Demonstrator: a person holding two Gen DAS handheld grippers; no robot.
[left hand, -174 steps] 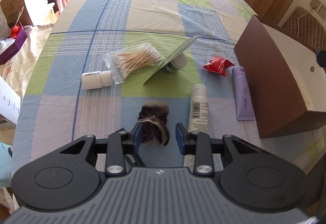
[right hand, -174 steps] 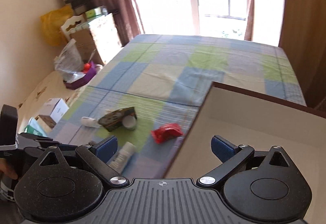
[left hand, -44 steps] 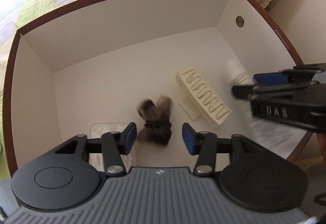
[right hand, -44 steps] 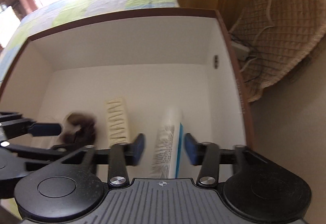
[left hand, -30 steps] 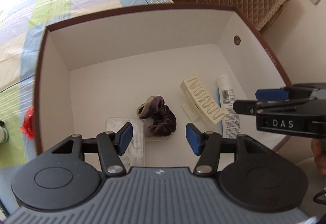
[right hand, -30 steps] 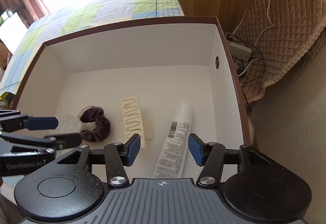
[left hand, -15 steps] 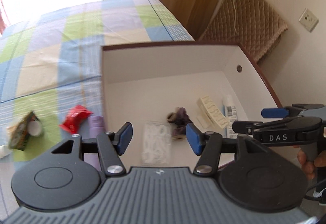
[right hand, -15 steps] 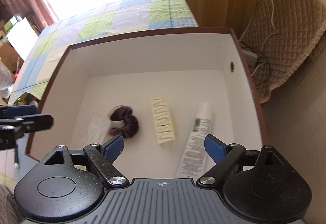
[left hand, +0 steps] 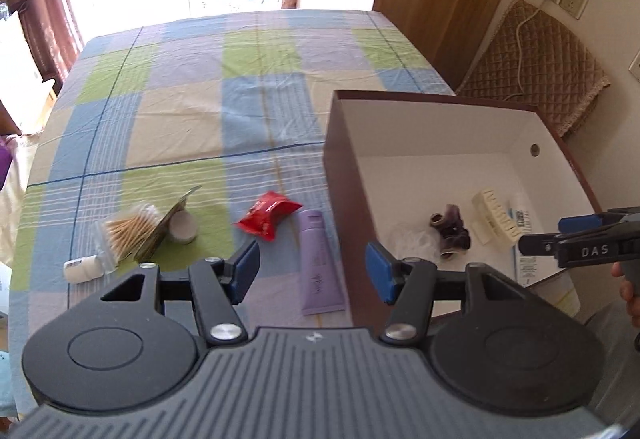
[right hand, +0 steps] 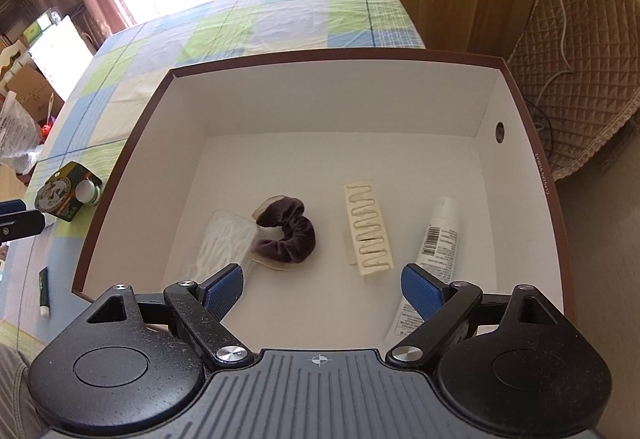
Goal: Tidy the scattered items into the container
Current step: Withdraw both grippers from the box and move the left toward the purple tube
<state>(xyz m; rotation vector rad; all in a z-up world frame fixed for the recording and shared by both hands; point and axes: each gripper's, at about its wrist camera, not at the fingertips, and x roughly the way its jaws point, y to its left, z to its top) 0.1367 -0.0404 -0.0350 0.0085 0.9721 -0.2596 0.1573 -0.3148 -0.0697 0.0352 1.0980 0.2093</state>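
— Right wrist view: what sits in the box (right hand: pixel 516 107)?

— A dark velvet scrunchie (right hand: pixel 286 233), a cream hair claw (right hand: pixel 366 227), a white tube (right hand: pixel 434 243) along the right wall, and a clear packet (right hand: pixel 224 245) at the left. The right gripper (right hand: pixel 322 287) hovers above them, fingers spread wide, nothing between them.

— And the left one?

— The left gripper (left hand: pixel 312 273) hangs over the bed (left hand: pixel 180 99) near its front edge, just beside the box's left wall, fingers spread too and empty. Below it lies a purple tube (left hand: pixel 318 263), close alongside the box.

— What else lies scattered?

— A red packet (left hand: pixel 266 215) beside the purple tube's cap, then toward the bed's left edge a white jar (left hand: pixel 182 227) under a leaning green card (left hand: pixel 162 229), a bag of cotton swabs (left hand: pixel 126 231) and a small white bottle (left hand: pixel 82 268) (its label too small to read). The box stands at the bed's front right corner.
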